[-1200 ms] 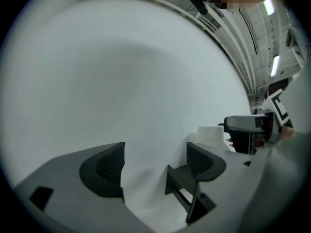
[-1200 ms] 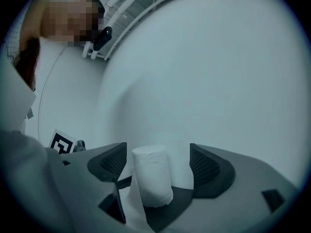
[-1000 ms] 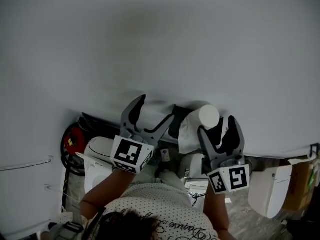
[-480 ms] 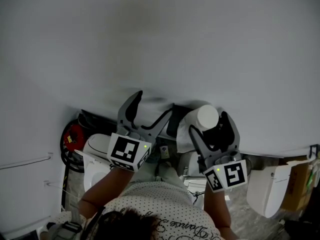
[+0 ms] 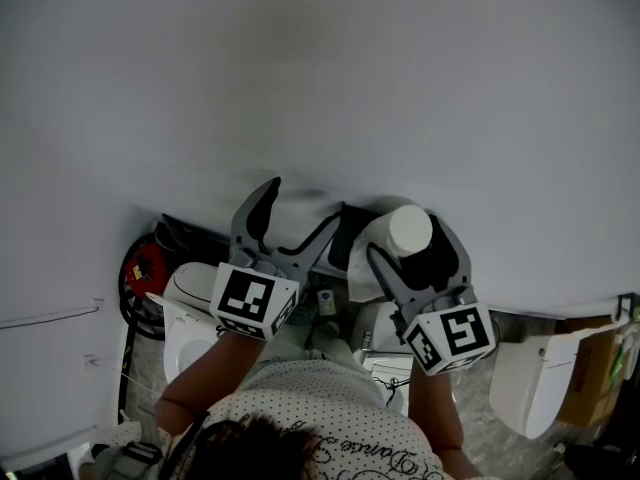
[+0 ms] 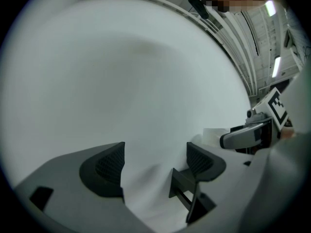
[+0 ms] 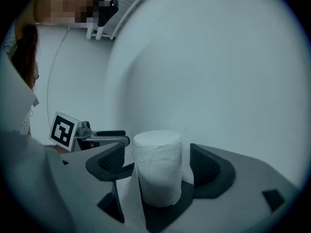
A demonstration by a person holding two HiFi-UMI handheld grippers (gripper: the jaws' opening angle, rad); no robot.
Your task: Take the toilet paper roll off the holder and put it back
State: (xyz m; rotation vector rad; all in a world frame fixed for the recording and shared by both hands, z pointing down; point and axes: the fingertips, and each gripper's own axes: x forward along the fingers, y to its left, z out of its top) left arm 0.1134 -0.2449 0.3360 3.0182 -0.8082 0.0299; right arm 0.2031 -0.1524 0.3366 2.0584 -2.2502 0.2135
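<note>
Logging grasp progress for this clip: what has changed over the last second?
The right gripper moved forward toward the wall, bringing its open jaws further around the white toilet paper roll; it has not clamped it yet. The left gripper drifted slightly left, still open and empty. The roll has not moved.

no word, number or brand can be read with certainty. a square black-and-white marker pattern (image 5: 248,302), without letters or digits, is borne on the cube of the left gripper (image 5: 303,201), and another such marker pattern (image 5: 453,335) on the cube of the right gripper (image 5: 408,236). a line of cursive print is seen on the dotted shirt (image 5: 335,438), but it is too faint to be read.
</note>
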